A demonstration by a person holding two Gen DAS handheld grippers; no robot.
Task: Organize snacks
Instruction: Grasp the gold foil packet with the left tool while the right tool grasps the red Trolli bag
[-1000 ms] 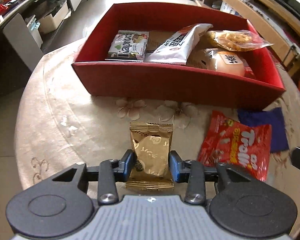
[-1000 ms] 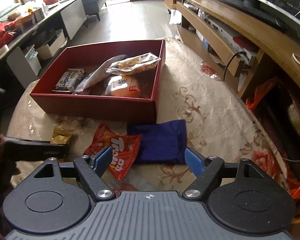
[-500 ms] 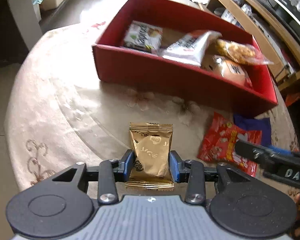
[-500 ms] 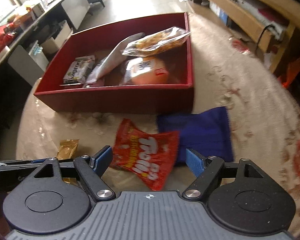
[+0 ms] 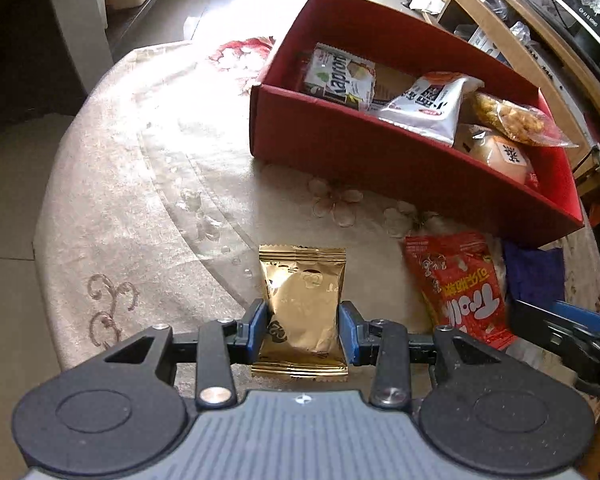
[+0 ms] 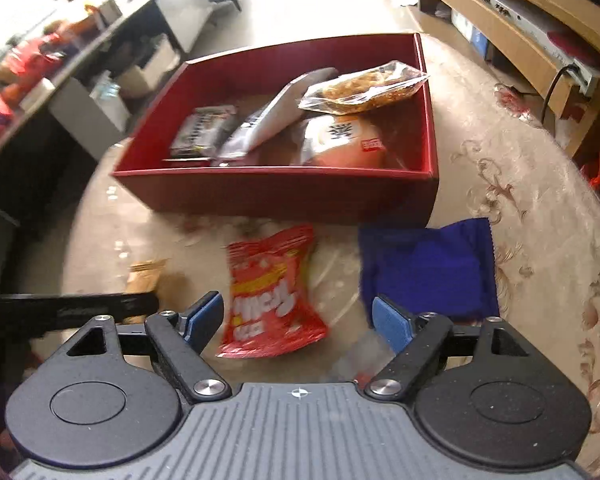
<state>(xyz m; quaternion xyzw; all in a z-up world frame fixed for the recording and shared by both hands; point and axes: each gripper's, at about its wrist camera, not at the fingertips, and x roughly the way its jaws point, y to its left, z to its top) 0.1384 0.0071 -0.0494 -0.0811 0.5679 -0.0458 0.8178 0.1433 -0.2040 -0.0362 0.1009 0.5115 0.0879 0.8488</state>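
My left gripper (image 5: 303, 330) is shut on a gold snack packet (image 5: 302, 304), its blue pads pressing both sides. A red box (image 5: 388, 156) with several snacks inside stands beyond it to the right. In the right wrist view my right gripper (image 6: 298, 320) hangs just above the table, jaws opening, with a red Trolli bag (image 6: 270, 294) lying between them and no pad touching it. A blue packet (image 6: 428, 268) lies right of the bag, in front of the red box (image 6: 284, 194). The same Trolli bag (image 5: 458, 288) shows in the left wrist view.
The round table (image 5: 148, 168) has a beige flowered cloth. A wooden TV bench (image 6: 512, 32) runs along the right, and a dark desk (image 6: 60, 76) with boxes beneath stands at the left. The left gripper's black bar (image 6: 68, 308) crosses the right view's left edge.
The left view has swung so the red box sits further right, the gold packet still gripped. The right gripper has shifted left from the blue packet to over the Trolli bag, and its jaws spread slightly.
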